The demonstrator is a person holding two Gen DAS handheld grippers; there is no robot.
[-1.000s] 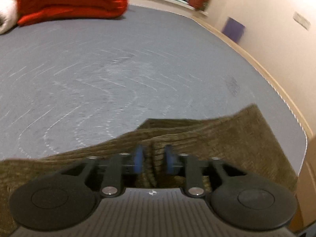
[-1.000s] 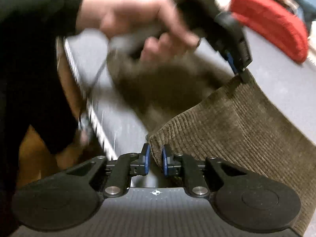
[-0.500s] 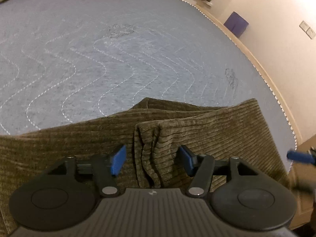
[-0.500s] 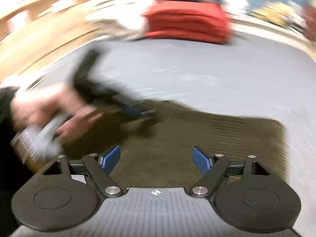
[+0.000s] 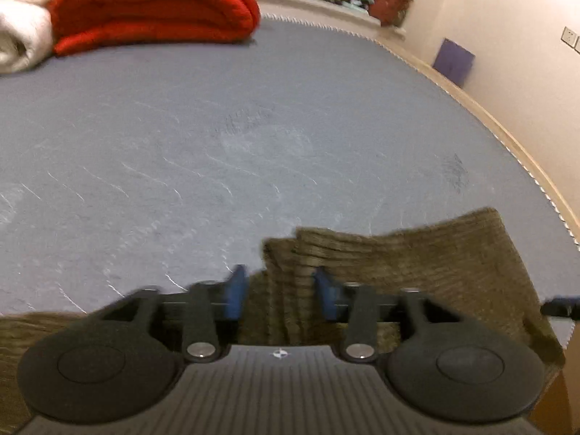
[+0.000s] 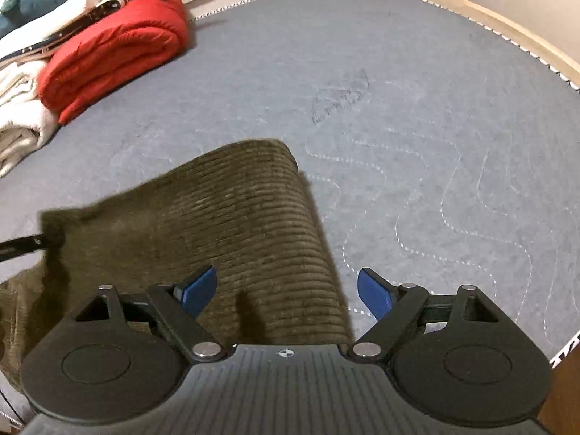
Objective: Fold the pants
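Now both opening tongs, left (image 5: 279, 295) and right (image 6: 286, 293), straddle unheld pants (image 6: 232, 217)

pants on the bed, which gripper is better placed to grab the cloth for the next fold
Left. The left gripper has a bunched ridge of the pants between its opening jaws. The right gripper, jaws also opening, straddles only the flat side edge, half over the grey mattress.

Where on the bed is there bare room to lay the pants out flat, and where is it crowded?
Free: the wide grey mattress cover beyond and right of the brown corduroy pants, up to its stitched edge by the wall. Crowded: the far left corner, where the folded red blanket and white bedding sit.
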